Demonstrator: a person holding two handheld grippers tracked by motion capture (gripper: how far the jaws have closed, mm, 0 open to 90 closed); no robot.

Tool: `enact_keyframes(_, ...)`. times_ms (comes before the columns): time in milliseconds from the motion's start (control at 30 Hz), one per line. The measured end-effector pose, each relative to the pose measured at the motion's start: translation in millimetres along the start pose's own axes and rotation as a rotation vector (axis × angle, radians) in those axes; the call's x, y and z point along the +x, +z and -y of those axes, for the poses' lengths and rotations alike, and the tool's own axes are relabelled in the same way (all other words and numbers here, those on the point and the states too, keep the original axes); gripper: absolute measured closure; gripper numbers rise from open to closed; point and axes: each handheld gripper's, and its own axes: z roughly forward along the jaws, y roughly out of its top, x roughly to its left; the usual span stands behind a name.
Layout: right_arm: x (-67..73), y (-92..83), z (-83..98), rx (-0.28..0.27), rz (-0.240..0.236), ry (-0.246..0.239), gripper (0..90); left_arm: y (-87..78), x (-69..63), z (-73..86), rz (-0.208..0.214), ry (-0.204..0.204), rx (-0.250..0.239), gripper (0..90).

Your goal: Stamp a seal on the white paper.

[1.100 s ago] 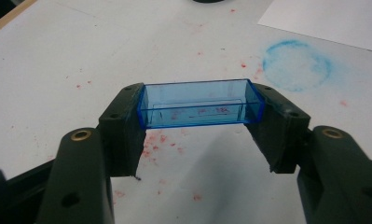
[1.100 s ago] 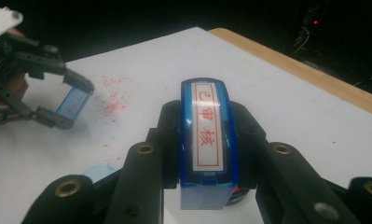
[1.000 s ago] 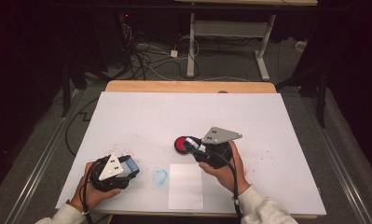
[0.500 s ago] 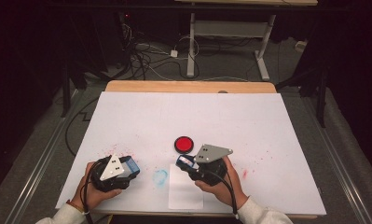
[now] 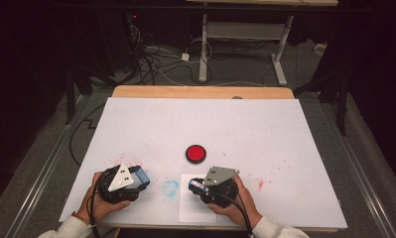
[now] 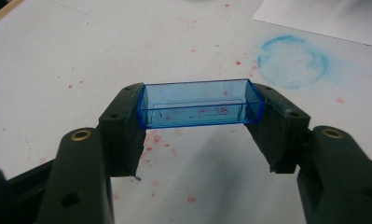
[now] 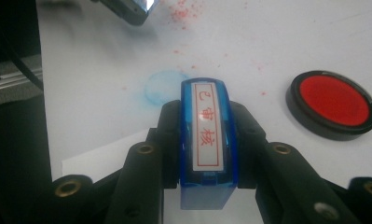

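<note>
My left gripper (image 5: 139, 178) rests low at the table's front left, shut on a clear blue stamp cap (image 6: 200, 103) held across its jaws by the two ends. My right gripper (image 5: 195, 187) sits at the front centre, shut on a blue stamp (image 7: 207, 140) with a white label bearing red characters. It hovers low over a white paper sheet (image 5: 195, 210). A round red ink pad (image 5: 195, 153) in a black case lies just beyond the right gripper, apart from it; it also appears as the red ink pad (image 7: 333, 103) in the right gripper view.
The table is covered by a large white sheet (image 5: 265, 129) speckled with red ink. A pale blue ring stain (image 5: 170, 188) lies between the two grippers. Beyond the table's wooden far edge (image 5: 200, 91) are cables and desk legs on a dark floor.
My right gripper with the stamp has come back from beside the red ink pad toward the person and lower, over the white paper. The left gripper has stayed put.
</note>
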Motion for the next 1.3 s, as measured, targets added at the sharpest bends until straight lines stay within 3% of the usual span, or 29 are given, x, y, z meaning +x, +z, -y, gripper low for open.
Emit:
enact_keyframes(233,1.8,10.8,9.9,0.042,-0.009,0.001,70.1,-0.3,0.1,0.3,0.000,0.001,0.002,39.1)
enact_keyframes(400,1.9,12.1,14.8,0.020,-0.010,0.018,70.3,0.0,0.1,0.4,0.000,0.002,0.004,39.1)
enact_keyframes(567,2.9,12.5,13.2,0.039,-0.003,0.002,70.4,-0.2,-0.7,0.2,0.000,0.003,0.005,39.1)
enact_keyframes(700,0.2,12.8,14.2,0.034,-0.018,0.025,70.3,-0.8,-0.5,-0.2,-0.008,0.013,0.001,39.1)
enact_keyframes(1300,0.4,13.2,15.0,0.032,-0.016,0.013,70.3,-0.5,-1.1,0.1,0.001,0.006,0.005,39.0)
